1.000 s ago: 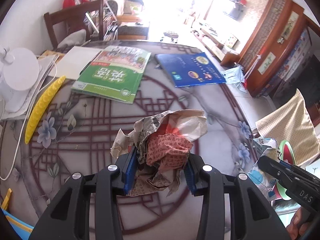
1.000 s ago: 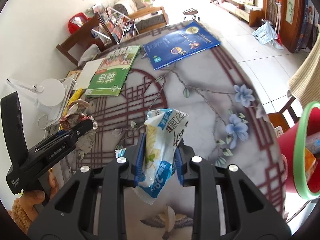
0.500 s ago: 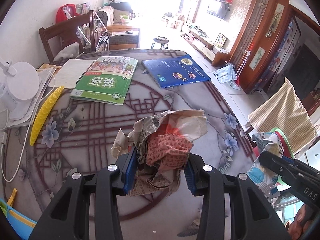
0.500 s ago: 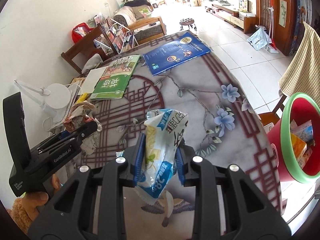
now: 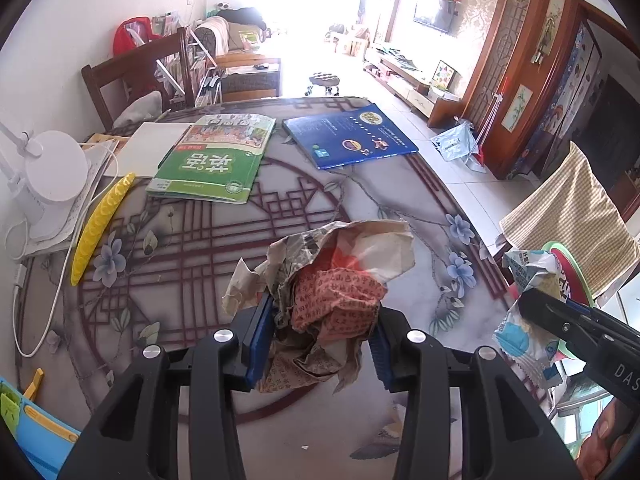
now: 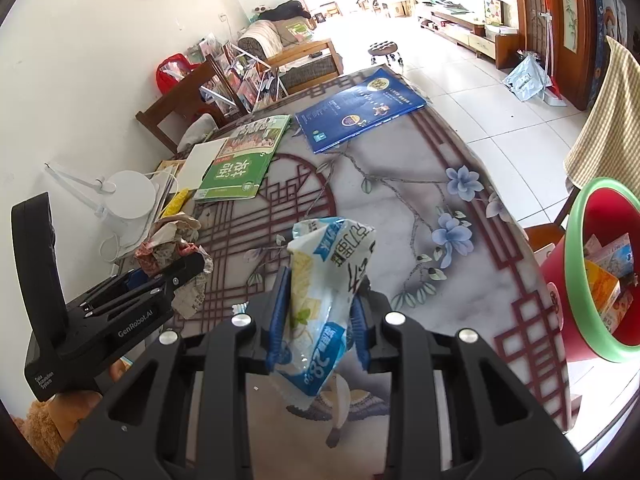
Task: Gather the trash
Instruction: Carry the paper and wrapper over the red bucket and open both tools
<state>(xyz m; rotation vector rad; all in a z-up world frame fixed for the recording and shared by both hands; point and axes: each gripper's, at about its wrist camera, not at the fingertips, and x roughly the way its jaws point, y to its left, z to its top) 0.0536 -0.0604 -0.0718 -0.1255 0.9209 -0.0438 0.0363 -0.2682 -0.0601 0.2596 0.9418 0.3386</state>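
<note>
While the left gripper fingers clamp crumpled paper, the right gripper fingers clamp a snack wrapper above the tabletop.

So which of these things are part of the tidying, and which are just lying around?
Part of the job:
crumpled printed paper wad
blue-and-white plastic snack wrapper
red bin with green rim

Just lying about:
green textbook
blue book
yellow curved strip
white desk lamp

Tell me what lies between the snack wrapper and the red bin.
Only bare table edge lies between the snack wrapper in the right tool and the red bin, in the right wrist view.
</note>
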